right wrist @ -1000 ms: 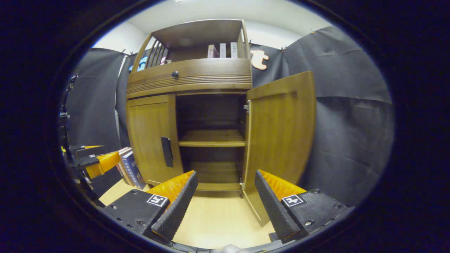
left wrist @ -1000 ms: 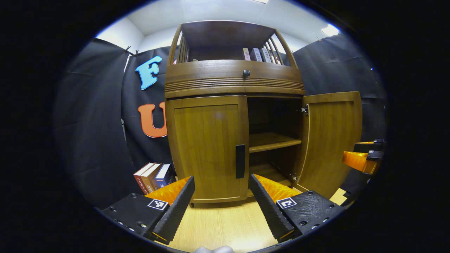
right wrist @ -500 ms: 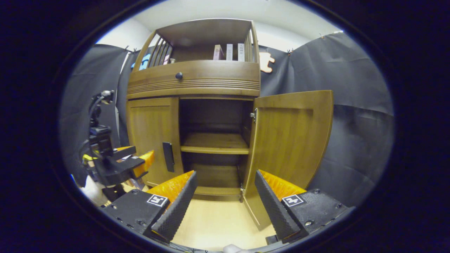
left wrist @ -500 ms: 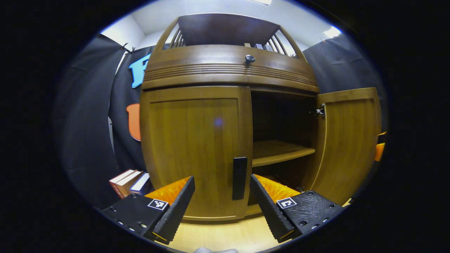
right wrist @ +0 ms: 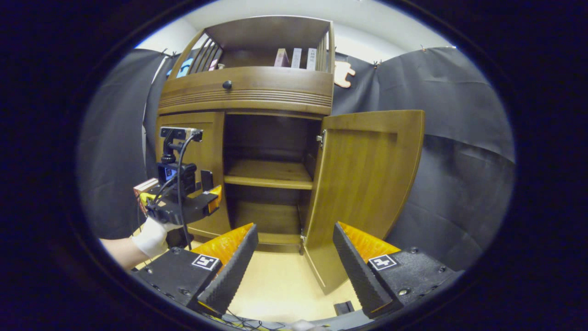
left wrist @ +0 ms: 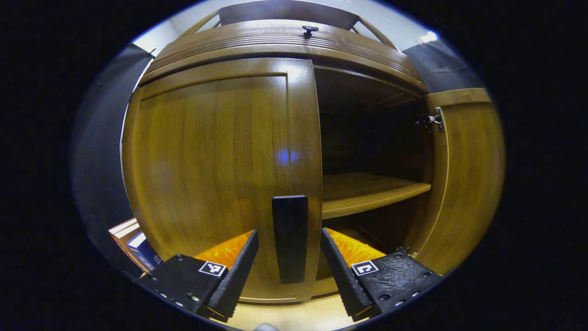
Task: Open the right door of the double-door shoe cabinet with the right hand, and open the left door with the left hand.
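Note:
The wooden shoe cabinet [right wrist: 245,89] has its right door [right wrist: 363,184] swung wide open, showing a shelf [right wrist: 266,174] inside. Its left door [left wrist: 216,174] stands shut. In the left gripper view my left gripper [left wrist: 289,255] is open, with the door's dark vertical handle [left wrist: 290,239] between its fingers and untouched. From the right gripper view, the left gripper [right wrist: 209,195], held by a gloved hand [right wrist: 154,232], sits at that handle. My right gripper [right wrist: 294,257] hangs open and holds nothing, back from the cabinet, in front of the open door.
Several books [left wrist: 135,241] stand on the floor left of the cabinet, and more books [right wrist: 294,57] sit on its top shelf. A drawer with a round knob [right wrist: 227,84] runs above the doors. Black cloth walls close in both sides. The wooden floor [right wrist: 280,285] lies in front.
My left gripper has moved in close to the left door until its handle lies between the fingers. The right gripper has drifted back slightly; the right door stays open.

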Available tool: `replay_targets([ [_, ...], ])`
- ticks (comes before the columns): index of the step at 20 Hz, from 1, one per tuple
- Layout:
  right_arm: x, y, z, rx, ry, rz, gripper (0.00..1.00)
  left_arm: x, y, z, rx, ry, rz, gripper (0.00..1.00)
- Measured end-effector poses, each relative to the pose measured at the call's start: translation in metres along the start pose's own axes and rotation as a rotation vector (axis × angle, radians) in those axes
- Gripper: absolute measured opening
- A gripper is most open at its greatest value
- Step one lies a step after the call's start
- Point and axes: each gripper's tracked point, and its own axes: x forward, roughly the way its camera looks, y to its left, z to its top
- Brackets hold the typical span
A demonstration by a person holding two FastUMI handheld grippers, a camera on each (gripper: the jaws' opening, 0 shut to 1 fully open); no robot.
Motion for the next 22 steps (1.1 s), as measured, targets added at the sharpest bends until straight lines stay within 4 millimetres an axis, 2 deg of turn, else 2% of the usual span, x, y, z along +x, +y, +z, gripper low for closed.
replay_targets([
  [1, -0.001, -0.002, -0.002, 0.001, 0.005, -0.003, 1.0, 0.003, 0.001, -0.001, 0.002, 0.004, 0.007, 0.85],
  [5, -0.002, -0.005, -0.006, 0.022, 0.012, -0.006, 1.0, 0.005, 0.003, -0.004, 0.017, 0.005, 0.016, 0.52],
  [6, -0.002, -0.005, -0.006, 0.022, 0.014, -0.004, 1.0, 0.005, 0.001, -0.005, 0.007, 0.007, 0.011, 0.63],
  [7, -0.002, -0.005, -0.007, 0.022, 0.014, -0.003, 1.0, 0.001, 0.001, -0.006, 0.006, 0.02, 0.008, 0.29],
  [9, -0.003, -0.002, -0.008, 0.022, 0.015, 0.003, 1.0, 0.001, 0.001, -0.006, 0.014, 0.018, 0.004, 0.4],
  [10, -0.004, -0.001, -0.008, 0.022, 0.016, 0.006, 1.0, 0.004, 0.001, -0.006, 0.009, 0.015, 0.002, 0.31],
  [12, -0.007, 0.002, -0.008, 0.023, 0.018, 0.012, 1.0, 0.0, 0.001, -0.007, -0.012, 0.026, 0.002, 0.33],
  [14, -0.014, 0.004, -0.006, 0.02, 0.008, 0.016, 1.0, -0.008, 0.001, -0.006, -0.011, 0.024, -0.007, 0.2],
  [22, -0.031, 0.008, -0.012, 0.025, 0.01, 0.029, 1.0, -0.06, 0.006, -0.01, 0.02, 0.013, -0.045, 0.2],
])
